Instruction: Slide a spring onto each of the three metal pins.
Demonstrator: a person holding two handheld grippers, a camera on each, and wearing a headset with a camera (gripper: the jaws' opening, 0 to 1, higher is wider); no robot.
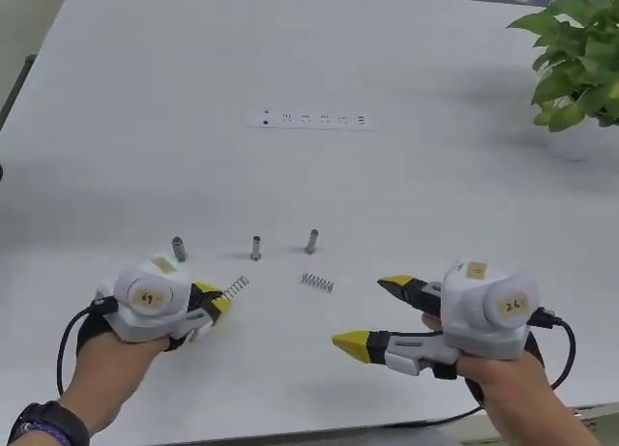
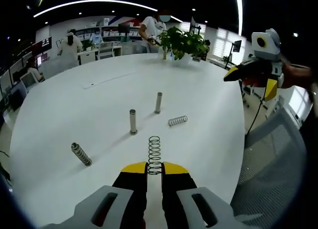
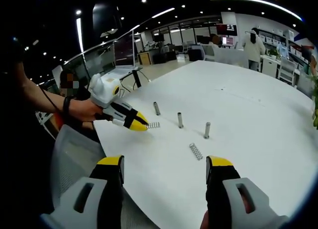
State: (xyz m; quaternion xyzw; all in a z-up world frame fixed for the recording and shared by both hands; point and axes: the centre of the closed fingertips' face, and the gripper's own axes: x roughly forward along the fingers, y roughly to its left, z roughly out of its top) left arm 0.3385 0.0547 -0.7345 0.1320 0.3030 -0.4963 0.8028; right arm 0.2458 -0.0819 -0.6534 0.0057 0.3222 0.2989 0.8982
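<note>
Three metal pins stand in a row on the white table: the left pin (image 1: 178, 249) wears a spring, while the middle pin (image 1: 255, 248) and right pin (image 1: 311, 241) are bare. My left gripper (image 1: 218, 301) is shut on one end of a second spring (image 2: 154, 154), which sticks out forward, short of the middle pin (image 2: 132, 121). A third spring (image 1: 316, 282) lies loose on the table below the right pin. My right gripper (image 1: 372, 314) hovers open and empty to the right of it; the loose spring (image 3: 195, 151) lies ahead between its jaws.
A white power strip (image 1: 308, 119) lies farther back on the table (image 1: 435, 194). A potted plant (image 1: 575, 59) stands at the far right. The table's front edge runs just under both hands. People stand in the office behind.
</note>
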